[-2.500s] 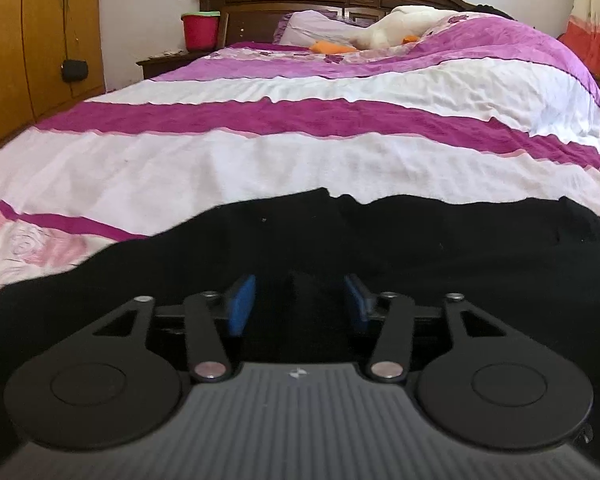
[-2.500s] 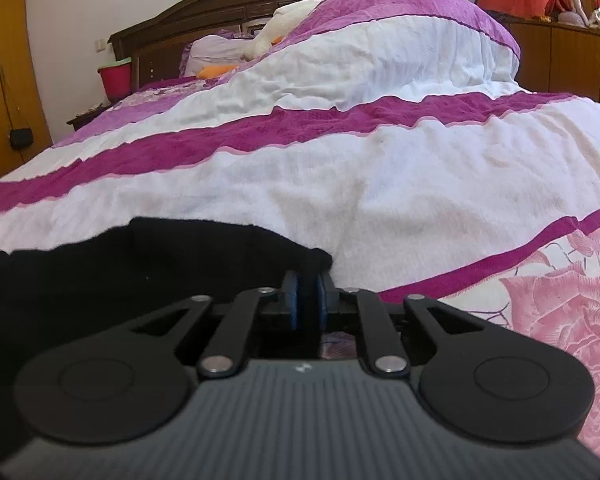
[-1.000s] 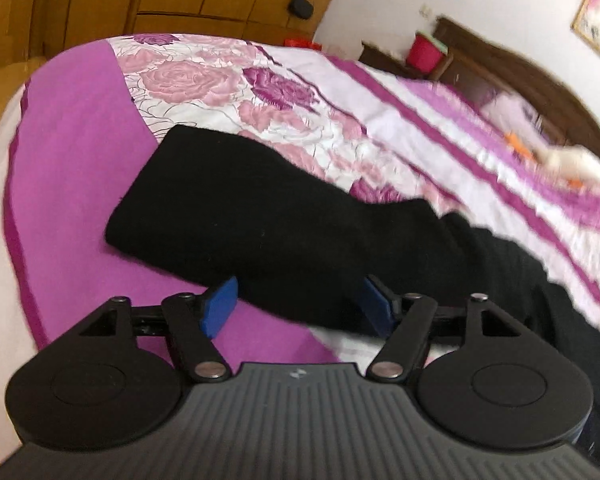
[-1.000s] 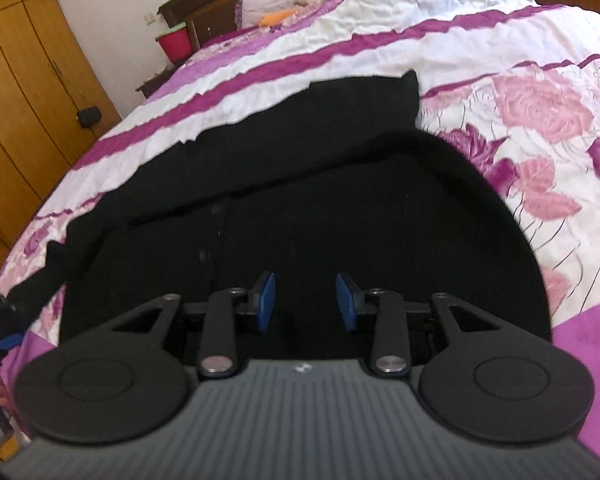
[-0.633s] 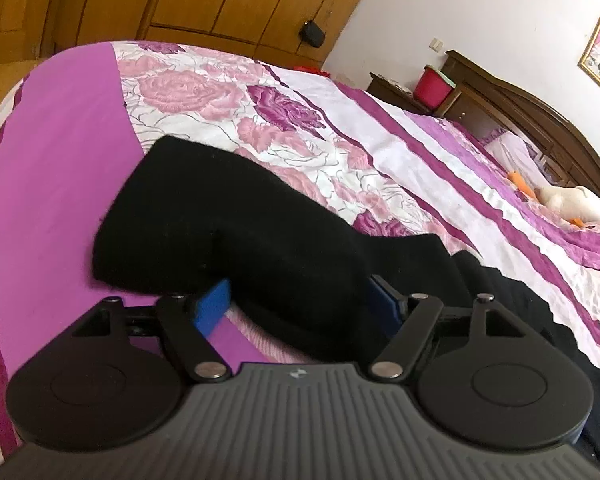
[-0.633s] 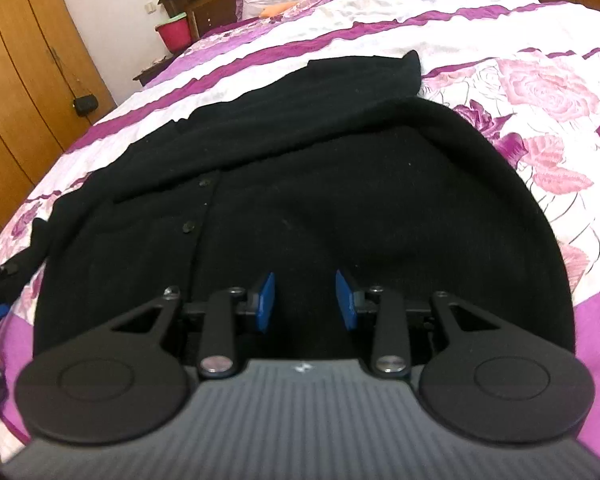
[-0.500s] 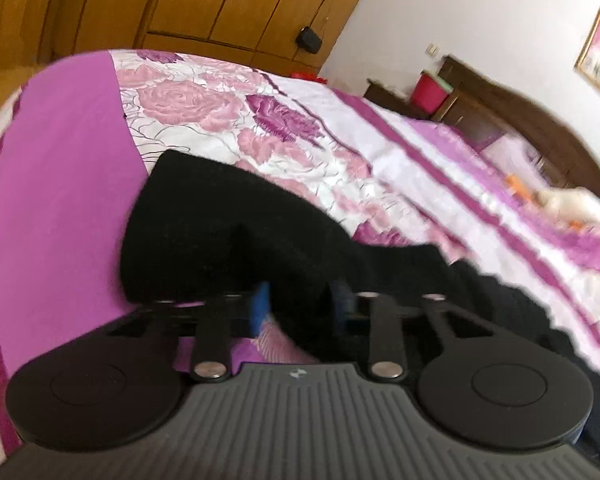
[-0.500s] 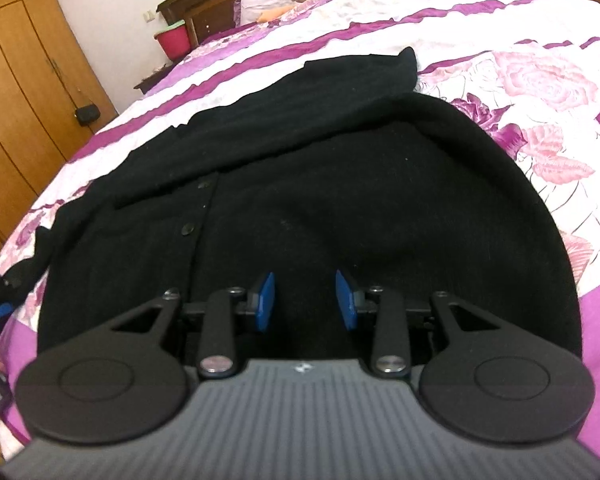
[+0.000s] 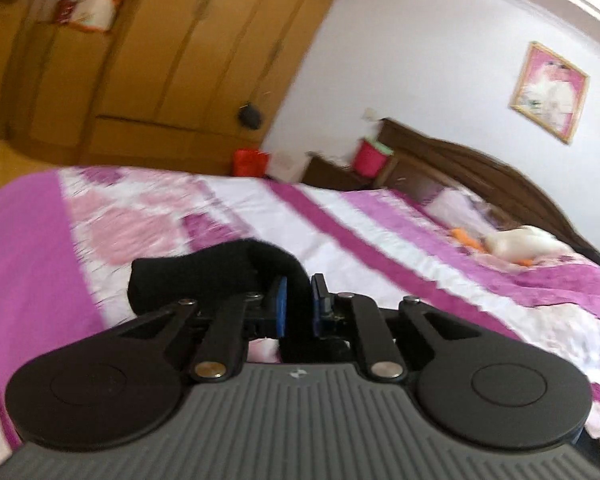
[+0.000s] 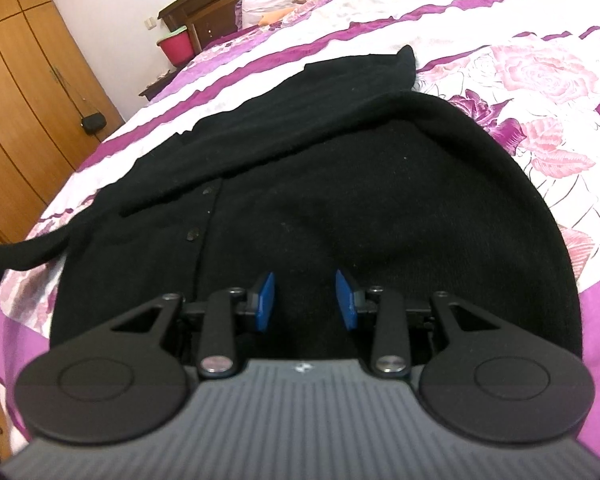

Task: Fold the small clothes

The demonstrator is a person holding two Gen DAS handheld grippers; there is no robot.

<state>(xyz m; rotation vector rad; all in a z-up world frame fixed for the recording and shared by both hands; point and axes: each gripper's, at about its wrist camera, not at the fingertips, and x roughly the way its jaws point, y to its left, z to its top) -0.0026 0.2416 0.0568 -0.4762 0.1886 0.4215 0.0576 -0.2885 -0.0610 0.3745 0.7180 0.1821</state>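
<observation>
A black buttoned cardigan (image 10: 340, 208) lies spread on the bed, its far part folded over. My right gripper (image 10: 306, 306) is open and empty, low over the cardigan's near hem. Its left sleeve (image 10: 24, 254) stretches off to the left edge of the right wrist view. My left gripper (image 9: 297, 305) is shut on that black sleeve (image 9: 204, 276) and holds it lifted above the bedspread, the sleeve end drooping to the left of the blue pads.
The bed has a purple, white and rose-print cover (image 9: 148, 232). A stuffed toy (image 9: 520, 244) and pillows lie by the dark wooden headboard (image 9: 480, 168). A nightstand with a red bucket (image 10: 176, 44) and wooden wardrobes (image 9: 140, 60) stand to the left.
My left gripper closed on the sleeve and lifted it off the bed, swinging upward. My right gripper stayed open over the cardigan's hem, almost still.
</observation>
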